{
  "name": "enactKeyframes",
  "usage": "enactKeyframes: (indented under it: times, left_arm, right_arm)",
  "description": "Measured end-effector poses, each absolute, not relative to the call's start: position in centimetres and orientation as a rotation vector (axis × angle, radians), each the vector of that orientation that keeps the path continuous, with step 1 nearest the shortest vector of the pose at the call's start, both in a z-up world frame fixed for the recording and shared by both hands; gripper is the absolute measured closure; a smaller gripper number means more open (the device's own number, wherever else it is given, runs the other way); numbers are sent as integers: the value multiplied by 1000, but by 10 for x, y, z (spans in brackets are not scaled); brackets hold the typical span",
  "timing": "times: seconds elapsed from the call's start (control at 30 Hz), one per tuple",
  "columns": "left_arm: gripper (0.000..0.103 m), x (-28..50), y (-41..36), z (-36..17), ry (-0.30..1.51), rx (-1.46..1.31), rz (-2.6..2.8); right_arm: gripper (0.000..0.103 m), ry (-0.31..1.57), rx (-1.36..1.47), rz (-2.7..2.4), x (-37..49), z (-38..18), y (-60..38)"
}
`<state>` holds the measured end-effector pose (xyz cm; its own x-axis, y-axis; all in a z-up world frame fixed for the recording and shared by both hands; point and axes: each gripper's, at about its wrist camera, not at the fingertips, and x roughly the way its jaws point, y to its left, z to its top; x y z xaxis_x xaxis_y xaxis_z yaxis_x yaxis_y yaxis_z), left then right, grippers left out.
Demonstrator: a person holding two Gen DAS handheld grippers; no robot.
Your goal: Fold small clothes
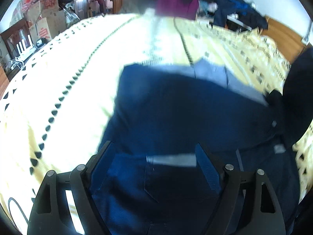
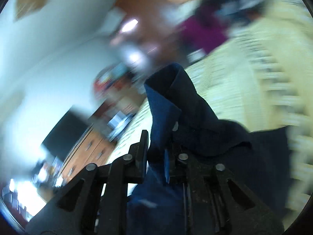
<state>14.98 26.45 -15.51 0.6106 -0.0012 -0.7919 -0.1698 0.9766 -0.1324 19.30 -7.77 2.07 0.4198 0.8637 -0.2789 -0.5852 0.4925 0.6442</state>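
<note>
Left gripper (image 1: 154, 146): your jaws stand wide apart at the bottom of the frame, pointing forward, nothing pinched between them.
Right gripper (image 2: 157, 137): your jaws sit close together at lower centre, clamping dark blue cloth (image 2: 162, 105), view tilted.

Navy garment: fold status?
Done: the navy blue fabric garment with grey trim lies spread on the cream patterned bedspread, its far edge apparently turned over, showing a lighter side. In hand: the right tongs pinch a lifted flap of it; the left tongs stand open over it, touching nothing visible. Left: laying that flap down and finishing the fold.
</note>
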Motion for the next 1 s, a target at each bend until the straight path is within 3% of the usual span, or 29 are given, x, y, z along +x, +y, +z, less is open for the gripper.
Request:
enactKeyframes:
  times: [0.07,0.1,0.13,0.3,0.6,0.63,0.67,0.7,0.73,0.77,0.83,1.0]
  left_arm:
    - [15,144,275,-139,870,-219,110]
    - [14,141,281,-136,859,-226,119]
    - [14,138,288,-133,855,-235,128]
    - [14,105,348,-153,892,-268,172]
    - [14,81,381,-228,941,-345,194]
    - [14,81,384,-232,934,-350,191]
    - [14,86,384,-232,930,-353,187]
    - [14,87,385,-233,929,-355,186]
    - [14,96,383,-239,935,-358,190]
    - [14,97,385,-240,941,-360,195]
    - [14,98,388,-241,946,-356,208]
    - [14,104,385,-232,937,-313,208]
  right_arm:
    - [71,722,397,1073,188,4,10]
    - [48,763,358,1077,184,-7,38]
    - [44,816,292,1083,173,-23,73]
    - [44,910,229,1180,106,-63,90]
    - [43,1039,128,710,126,-147,-80]
    - [45,1076,119,637,132,-160,-96]
    - [66,1132,174,593,139,-178,-119]
    - [75,1137,240,584,143,-182,-131]
    - [74,1142,264,571,143,-179,-137]
    - [61,1132,255,564,142,-170,-137]
    - [45,1051,254,601,139,-145,-123]
    - [39,953,285,805,158,-108,-44]
